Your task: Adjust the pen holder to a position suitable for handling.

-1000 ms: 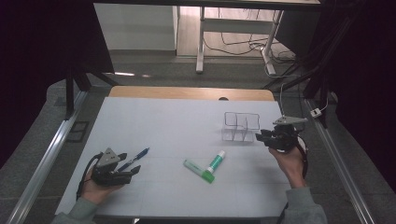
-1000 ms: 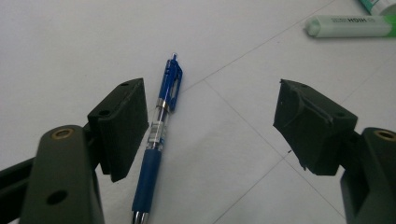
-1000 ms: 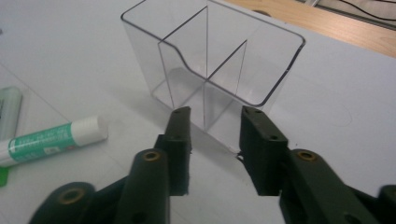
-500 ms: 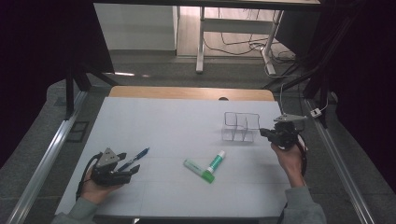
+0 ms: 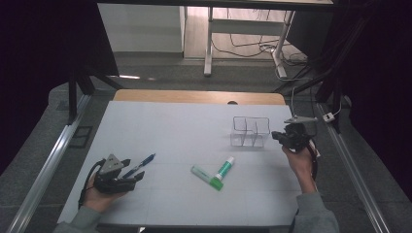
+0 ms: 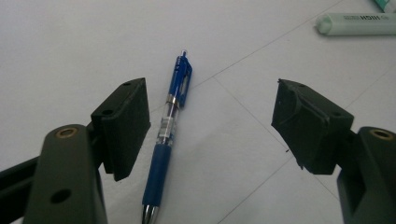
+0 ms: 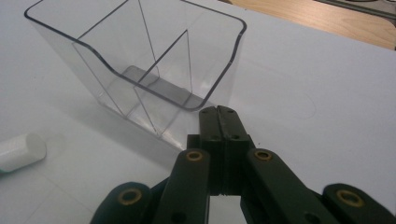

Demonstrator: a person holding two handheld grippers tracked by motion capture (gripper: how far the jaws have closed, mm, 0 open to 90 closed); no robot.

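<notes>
nothing is stowed yet, as far as i can judge. the clear plastic organizer (image 5: 250, 131) stands empty on the white table (image 5: 184, 121), its thin dividers splitting it into compartments, and every item still lies flat on the table. what looks left is picking each one up and dropping it in.

my left hand-held gripper (image 6: 212, 126) is open, jaws spread wide, low over the blue pen (image 6: 167, 135). the pen lies between the jaws, close beside the left pad but not pressed by either, its tip pointing back toward me and its clip end away. in the high view this hand-held gripper (image 5: 133, 178) sits near the table's front left, the pen (image 5: 141, 164) jutting out beyond it toward the middle.

my right hand-held gripper (image 7: 219, 122) has just been closing and its jaws now meet flat with nothing between them. they point at the organizer's (image 7: 140, 60) near corner, just beside it; i cannot tell if they touch.

the pen has a glossy blue clip, a see-through barrel, a rubbery blue grip and a metal tip. the pale green highlighter (image 5: 206, 176) is a chunky matte stick, and the white marker with a green end (image 5: 225, 167) lies just beside it, the two forming a v near the table's middle. the organizer's walls are smooth, glassy and round-cornered, tapering to the base.
</notes>
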